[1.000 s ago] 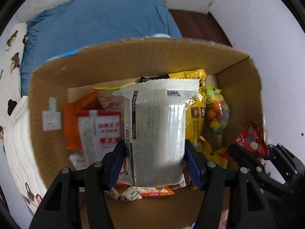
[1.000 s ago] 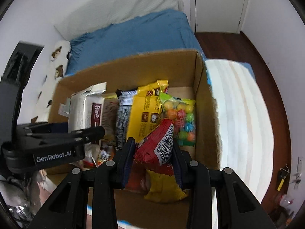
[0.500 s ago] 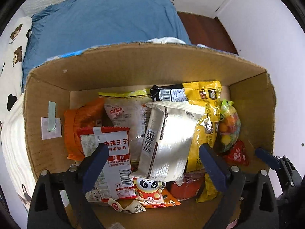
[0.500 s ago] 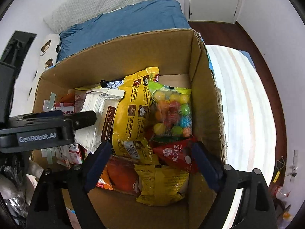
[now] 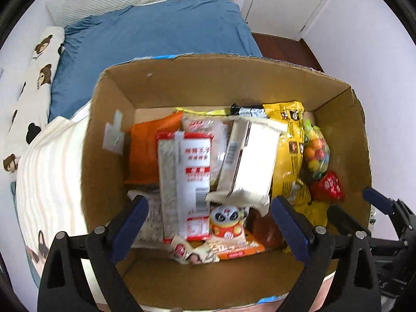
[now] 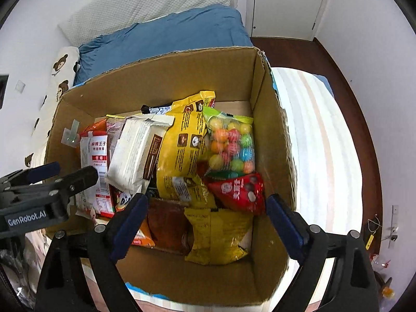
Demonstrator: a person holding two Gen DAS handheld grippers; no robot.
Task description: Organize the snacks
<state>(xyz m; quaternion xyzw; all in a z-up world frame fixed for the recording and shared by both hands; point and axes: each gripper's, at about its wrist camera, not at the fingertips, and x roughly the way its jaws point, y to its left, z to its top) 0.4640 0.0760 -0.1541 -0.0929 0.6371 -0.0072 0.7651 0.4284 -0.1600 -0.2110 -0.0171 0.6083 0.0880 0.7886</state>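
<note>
An open cardboard box (image 5: 208, 83) holds several snack packets. My left gripper (image 5: 208, 202) hovers open above its near half, with nothing between the pads. The white packet (image 5: 254, 161) leans loose in the middle, beside a red-and-white packet (image 5: 187, 169) and an orange bag (image 5: 145, 150). My right gripper (image 6: 207, 199) is open too, over the box's right side. Just beyond its fingertips the small red packet (image 6: 239, 189) lies free below a bag of coloured candy balls (image 6: 231, 145) and beside a yellow bag (image 6: 182, 143). The left gripper (image 6: 65, 173) also shows at the left edge of the right wrist view.
The box stands on a bed with striped bedding (image 6: 317, 135). A blue pillow (image 5: 156, 39) and a bear-print pillow (image 5: 33, 59) lie behind it. Dark wooden floor (image 6: 345, 62) and a white door (image 6: 286, 5) are at the far right.
Both grippers have opened. The left let go of the white packet, which now leans in the box, and drew back. The right released the small red packet near the box's right wall.
</note>
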